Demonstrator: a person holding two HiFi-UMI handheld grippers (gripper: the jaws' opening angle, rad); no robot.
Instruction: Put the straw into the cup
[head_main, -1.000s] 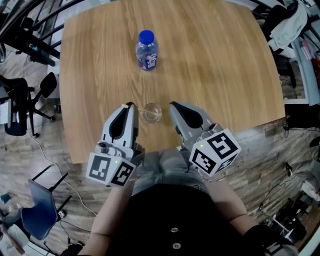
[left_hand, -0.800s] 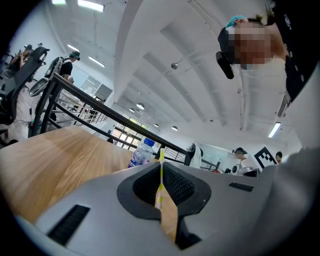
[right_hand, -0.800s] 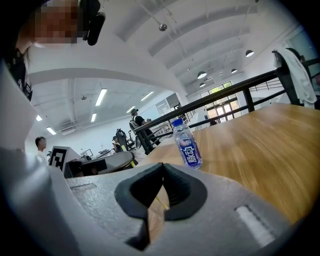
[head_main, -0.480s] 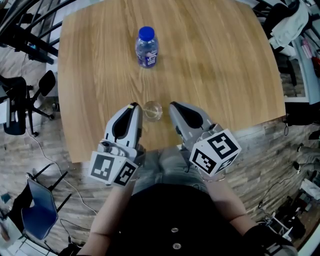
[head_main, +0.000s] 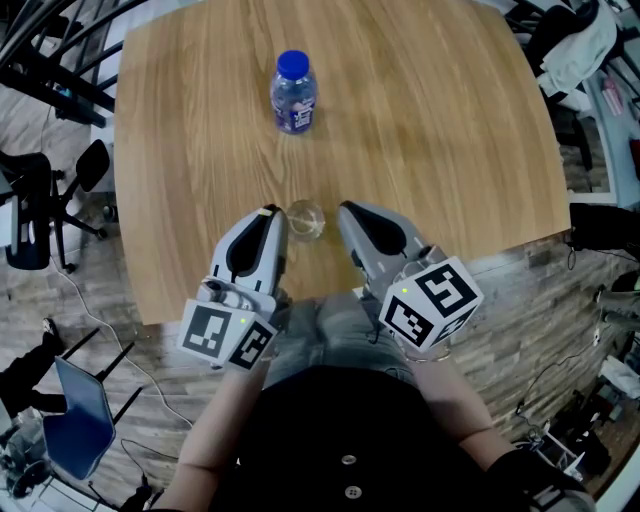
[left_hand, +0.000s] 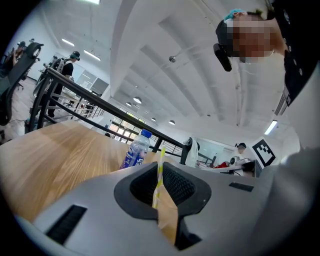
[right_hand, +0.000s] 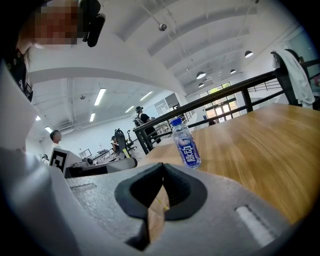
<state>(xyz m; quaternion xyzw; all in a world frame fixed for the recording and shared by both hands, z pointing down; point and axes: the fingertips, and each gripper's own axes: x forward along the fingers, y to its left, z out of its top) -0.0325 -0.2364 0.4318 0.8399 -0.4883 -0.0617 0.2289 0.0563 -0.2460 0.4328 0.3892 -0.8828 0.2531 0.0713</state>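
Note:
A small clear cup (head_main: 305, 220) stands on the wooden table (head_main: 420, 130) near its front edge, between the tips of my two grippers. My left gripper (head_main: 268, 214) is just left of the cup. In the left gripper view this gripper (left_hand: 159, 186) is shut on a yellow-and-white striped straw (left_hand: 160, 167), which sticks up from the pads. My right gripper (head_main: 347, 211) is just right of the cup. In the right gripper view its jaws (right_hand: 159, 191) are closed together, with only a tiny yellow fleck at the seam. Neither gripper view shows the cup.
A water bottle (head_main: 293, 93) with a blue cap stands upright farther back on the table, also seen as the bottle (left_hand: 135, 150) and the bottle (right_hand: 185, 143) in the gripper views. Office chairs (head_main: 40, 210) and a dark railing (head_main: 50, 70) stand left of the table.
My left gripper has edged slightly right, closer to the cup, still holding the straw. The right gripper has stayed where it was.

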